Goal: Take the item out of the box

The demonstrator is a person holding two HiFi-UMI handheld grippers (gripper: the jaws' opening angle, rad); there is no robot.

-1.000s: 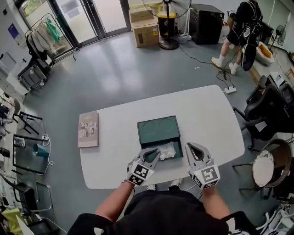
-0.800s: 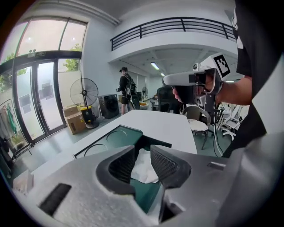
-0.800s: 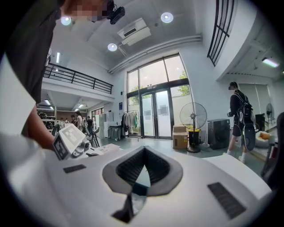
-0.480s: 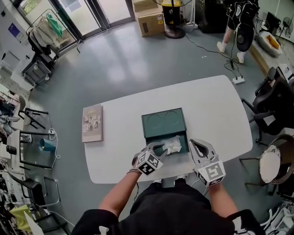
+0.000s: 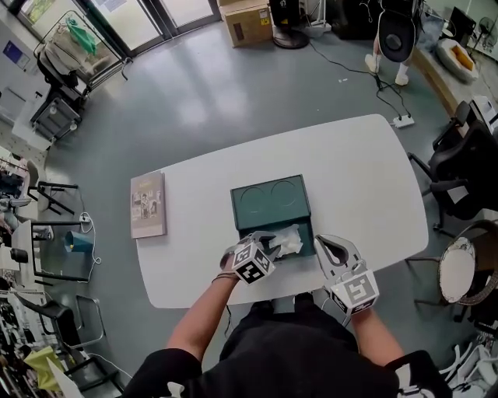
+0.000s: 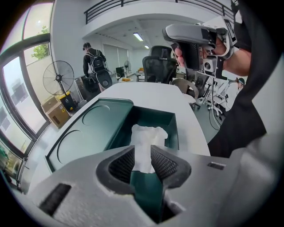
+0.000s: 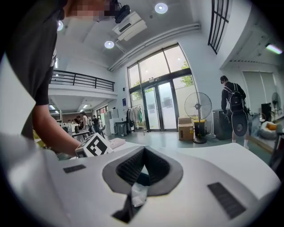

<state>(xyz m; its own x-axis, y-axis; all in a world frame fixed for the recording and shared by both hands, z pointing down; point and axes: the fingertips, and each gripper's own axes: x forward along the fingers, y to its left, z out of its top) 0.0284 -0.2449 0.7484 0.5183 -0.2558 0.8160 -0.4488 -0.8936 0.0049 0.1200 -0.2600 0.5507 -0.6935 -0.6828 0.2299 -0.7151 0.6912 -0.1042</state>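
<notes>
I am poising the left gripper (image 6: 142,156), jaws just opening and gripping nothing, over the wad (image 6: 149,135) at six o'clock in the box (image 5: 268,200), likely soft, light, best pinched mid-crumple, while the right gripper (image 5: 327,246) is waiting closed, empty, at four o'clock.

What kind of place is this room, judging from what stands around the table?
Probably an open office or workshop hall. Black office chairs stand beside the white table, tall glass entrance doors open onto the grey floor, and a cardboard box sits near them.
</notes>
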